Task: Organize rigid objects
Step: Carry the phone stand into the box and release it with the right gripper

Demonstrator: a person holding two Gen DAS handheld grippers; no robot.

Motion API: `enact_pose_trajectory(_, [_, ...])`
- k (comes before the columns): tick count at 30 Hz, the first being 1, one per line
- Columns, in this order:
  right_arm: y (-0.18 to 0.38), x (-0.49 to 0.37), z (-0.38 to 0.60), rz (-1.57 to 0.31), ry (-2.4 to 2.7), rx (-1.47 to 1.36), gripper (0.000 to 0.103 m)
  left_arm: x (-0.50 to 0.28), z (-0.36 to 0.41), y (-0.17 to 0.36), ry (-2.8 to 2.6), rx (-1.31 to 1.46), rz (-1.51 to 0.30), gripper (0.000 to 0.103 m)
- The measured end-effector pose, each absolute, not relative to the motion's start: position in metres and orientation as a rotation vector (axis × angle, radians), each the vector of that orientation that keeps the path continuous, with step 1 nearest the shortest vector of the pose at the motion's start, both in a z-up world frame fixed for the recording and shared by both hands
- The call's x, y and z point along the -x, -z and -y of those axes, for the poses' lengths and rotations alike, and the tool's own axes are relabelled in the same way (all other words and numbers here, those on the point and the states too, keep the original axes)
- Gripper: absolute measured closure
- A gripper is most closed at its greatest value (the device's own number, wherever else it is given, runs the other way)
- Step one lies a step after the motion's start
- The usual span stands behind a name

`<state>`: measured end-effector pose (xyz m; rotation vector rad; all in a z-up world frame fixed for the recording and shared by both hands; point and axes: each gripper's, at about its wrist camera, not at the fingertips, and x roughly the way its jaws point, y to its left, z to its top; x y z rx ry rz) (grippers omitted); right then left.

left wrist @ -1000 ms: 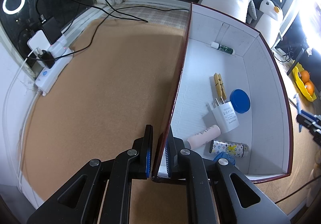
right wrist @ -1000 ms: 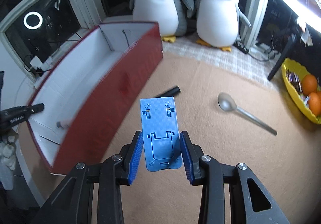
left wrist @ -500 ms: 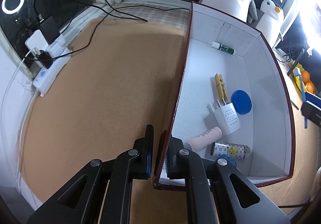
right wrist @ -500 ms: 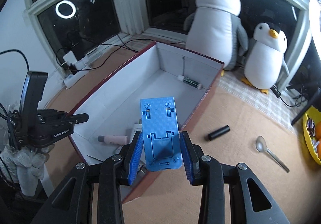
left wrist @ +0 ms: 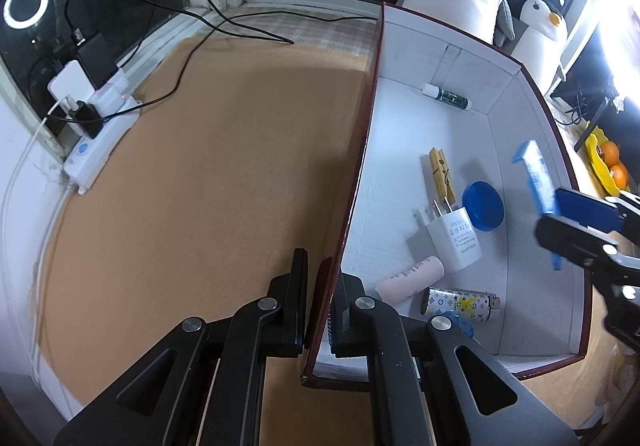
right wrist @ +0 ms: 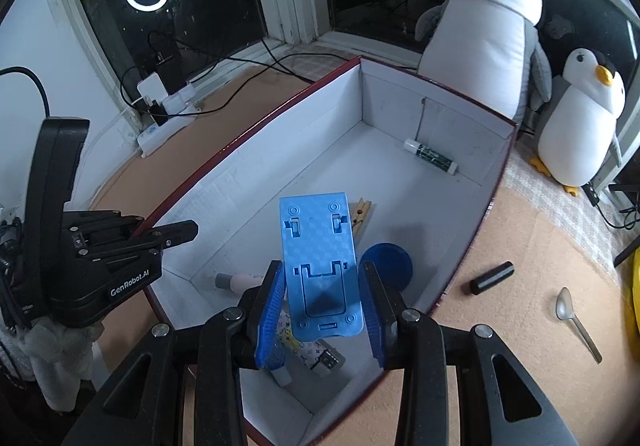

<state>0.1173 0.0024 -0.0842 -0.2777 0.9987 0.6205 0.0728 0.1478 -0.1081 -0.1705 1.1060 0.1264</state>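
Stand over the box, not yet let go.

My right gripper (right wrist: 323, 308) held the blue phone stand (right wrist: 318, 260) by its edges above the open box (left wrist: 400, 150); my left gripper (left wrist: 320, 300) was clamped tight on the box's near wall. Below lay a blue lid (right wrist: 387, 260), a clothespin (left wrist: 442, 172) and a white charger (left wrist: 454, 238), so a drop from there could land the stand on them or tip it against the wall. If my left grip slipped, the box might slide on the tan mat (left wrist: 208, 174). Two plush penguins (right wrist: 484, 34) sat by the dark window; a spoon (right wrist: 574, 316) and black cylinder (right wrist: 491, 277) waited outside.
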Motion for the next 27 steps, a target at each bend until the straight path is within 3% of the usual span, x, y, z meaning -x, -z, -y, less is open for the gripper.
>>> enact_pose_trajectory(11, [0.094, -0.128, -0.029, -1.011, -0.648, 0.309, 0.069, -0.073, -0.149, 0.108, -0.127, 0.179, -1.105, 0.096])
enact_pose_trajectory(15, [0.091, -0.128, -0.029, -0.998, -0.647, 0.295, 0.052, -0.073, -0.149, 0.108, -0.127, 0.18, -1.105, 0.096])
enact_pose_trajectory(27, [0.064, -0.128, 0.005, -0.948, -0.629, 0.175, 0.052, -0.073, -0.147, 0.108, -0.135, 0.163, -1.109, 0.095])
